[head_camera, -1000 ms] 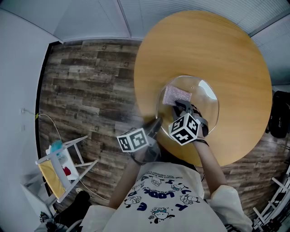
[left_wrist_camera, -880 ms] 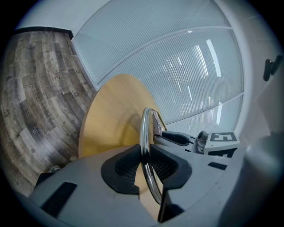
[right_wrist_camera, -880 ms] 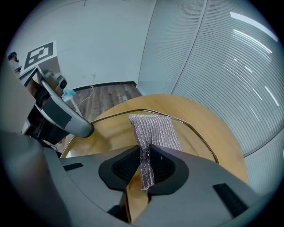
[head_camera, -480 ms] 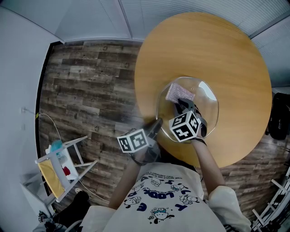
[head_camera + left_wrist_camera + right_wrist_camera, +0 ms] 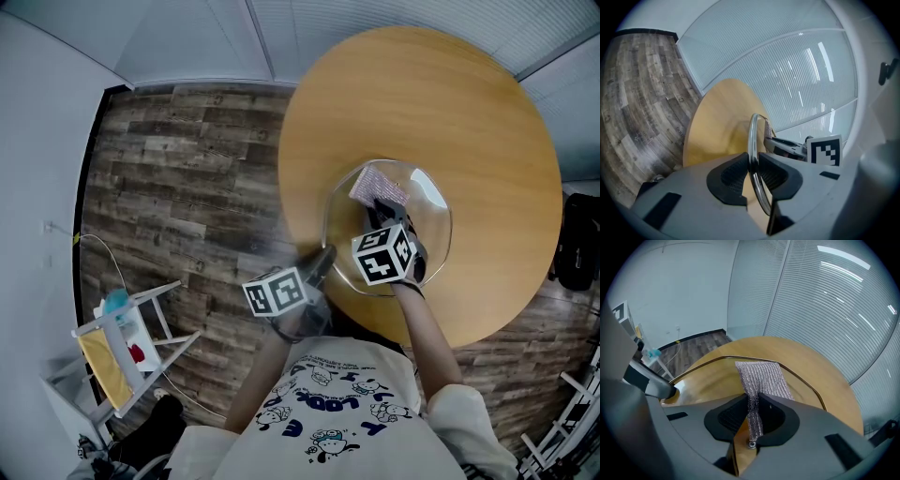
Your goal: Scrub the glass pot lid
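Glass pot lid [image 5: 429,208] lies flat near my edge of the round wooden table [image 5: 422,94], mid-scrub by my reckoning. My left gripper [image 5: 753,176] has its jaws closed tight on the lid's metal rim [image 5: 752,136] at the side nearest me, bracing it. My right gripper [image 5: 752,416] pinches a silvery mesh scrubbing cloth [image 5: 764,376], whose free end lies spread over the glass toward the far rim. Nearly round, the lid has no real long axis. Its broad face points up, though I cannot tell whether that is the inside or the outside. The cloth's length runs away from my right jaws, across the lid's middle. Next, I judge, comes dragging the cloth over unscrubbed glass with downward pressure, the left grip holding firm so the lid does not slide or spin.
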`<action>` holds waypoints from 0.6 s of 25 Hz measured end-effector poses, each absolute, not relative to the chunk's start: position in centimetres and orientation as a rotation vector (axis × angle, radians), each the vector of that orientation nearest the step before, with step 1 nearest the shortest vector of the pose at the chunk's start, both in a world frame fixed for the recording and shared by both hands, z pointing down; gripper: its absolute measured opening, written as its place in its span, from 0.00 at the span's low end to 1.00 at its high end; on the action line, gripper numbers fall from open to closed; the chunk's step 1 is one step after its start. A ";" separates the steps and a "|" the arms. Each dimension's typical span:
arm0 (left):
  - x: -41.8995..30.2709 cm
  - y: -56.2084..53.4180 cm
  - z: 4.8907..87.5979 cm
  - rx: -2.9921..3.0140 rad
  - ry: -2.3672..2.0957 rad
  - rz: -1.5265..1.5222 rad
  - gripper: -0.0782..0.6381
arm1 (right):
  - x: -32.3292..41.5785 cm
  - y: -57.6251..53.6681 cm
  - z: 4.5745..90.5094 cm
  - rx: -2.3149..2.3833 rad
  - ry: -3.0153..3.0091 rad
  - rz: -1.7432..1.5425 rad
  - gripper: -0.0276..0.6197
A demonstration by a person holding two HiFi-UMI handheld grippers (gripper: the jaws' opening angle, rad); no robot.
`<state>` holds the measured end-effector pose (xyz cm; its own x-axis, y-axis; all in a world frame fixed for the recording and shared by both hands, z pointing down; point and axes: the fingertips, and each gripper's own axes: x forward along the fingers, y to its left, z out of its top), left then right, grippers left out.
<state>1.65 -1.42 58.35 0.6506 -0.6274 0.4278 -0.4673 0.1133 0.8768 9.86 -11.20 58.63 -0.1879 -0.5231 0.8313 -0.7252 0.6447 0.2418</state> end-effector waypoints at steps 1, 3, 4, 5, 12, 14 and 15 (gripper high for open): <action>1.6 -1.4 58.4 1.522 -0.949 -0.149 0.22 | 10.0 -11.3 58.6 1.006 -1.848 0.255 0.16; 1.5 -1.4 58.3 1.520 -0.948 -0.150 0.22 | 10.4 -11.6 58.6 1.031 -1.833 0.269 0.16; 1.6 -1.4 58.3 1.519 -0.948 -0.151 0.22 | 10.6 -11.6 58.6 1.040 -1.828 0.276 0.16; 1.6 -1.4 58.2 1.519 -0.947 -0.152 0.22 | 10.8 -11.6 58.6 1.048 -1.823 0.280 0.16; 1.7 -1.4 58.2 1.515 -0.944 -0.157 0.22 | 11.4 -11.8 58.6 1.092 -1.799 0.293 0.16; 1.7 -1.4 58.2 1.514 -0.944 -0.160 0.22 | 11.6 -11.9 58.6 1.105 -1.792 0.299 0.16; 1.7 -1.4 58.2 1.513 -0.944 -0.162 0.22 | 11.8 -11.9 58.6 1.111 -1.788 0.302 0.16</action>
